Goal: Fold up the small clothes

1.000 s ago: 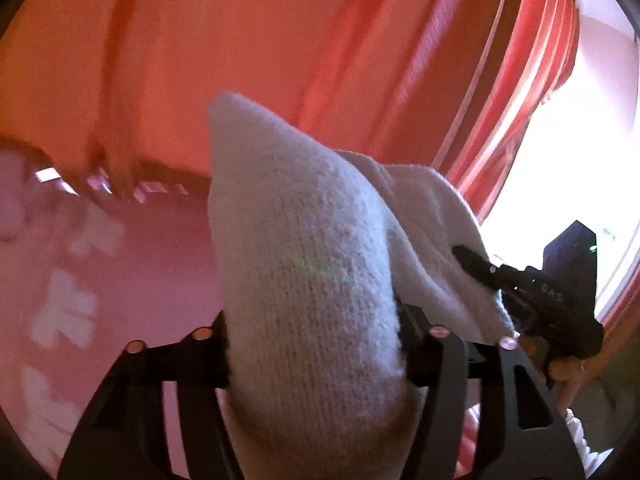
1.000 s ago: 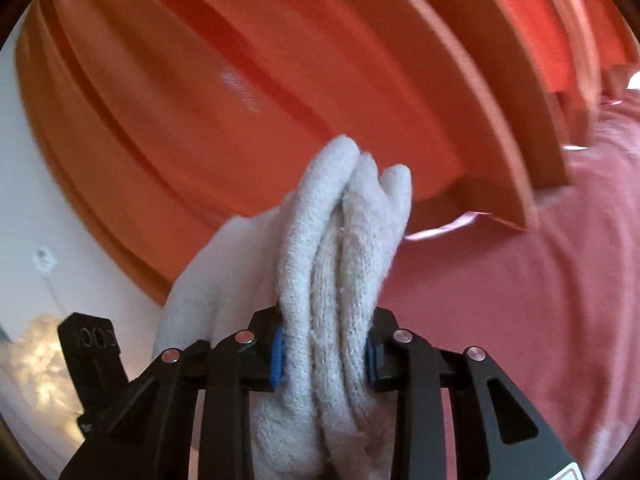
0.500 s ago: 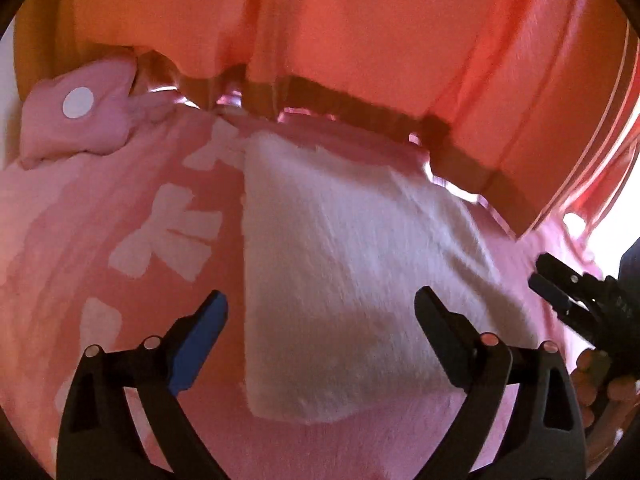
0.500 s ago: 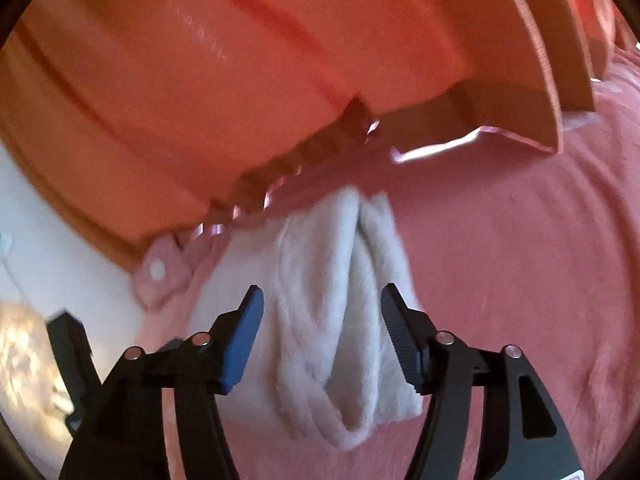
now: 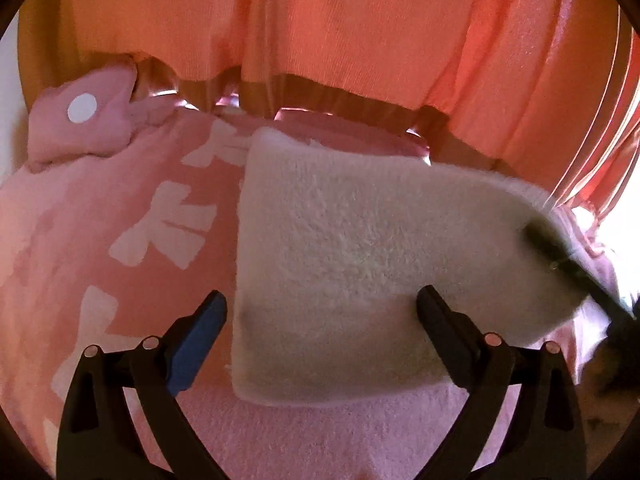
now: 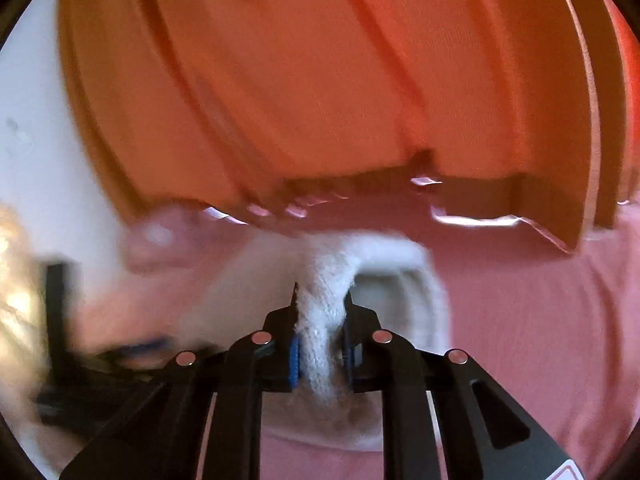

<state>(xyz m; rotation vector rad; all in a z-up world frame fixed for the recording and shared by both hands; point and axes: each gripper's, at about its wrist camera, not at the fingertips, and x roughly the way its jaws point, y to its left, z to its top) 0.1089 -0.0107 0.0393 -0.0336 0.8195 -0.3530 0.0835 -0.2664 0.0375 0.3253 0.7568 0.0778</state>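
A white knitted garment (image 5: 352, 264) lies folded on the pink bedspread (image 5: 100, 220). My left gripper (image 5: 320, 312) is open just above its near edge, one finger on each side, holding nothing. My right gripper (image 6: 320, 312) is shut on a fold of the same white garment (image 6: 324, 280) and lifts that edge off the bed. In the left wrist view the right gripper's dark fingers (image 5: 560, 256) show at the garment's right edge. The right wrist view is motion-blurred.
Orange curtains (image 5: 320, 32) hang behind the bed and reach its far edge. A pink cushion with a white dot (image 5: 84, 120) lies at the far left. The bedspread has white bow patterns (image 5: 168, 228). A bright window (image 5: 616, 240) is at the right.
One second ago both grippers held the garment in the air. They set it on the bed and opened. Now the right gripper has shut on its right edge again; the left stays open.
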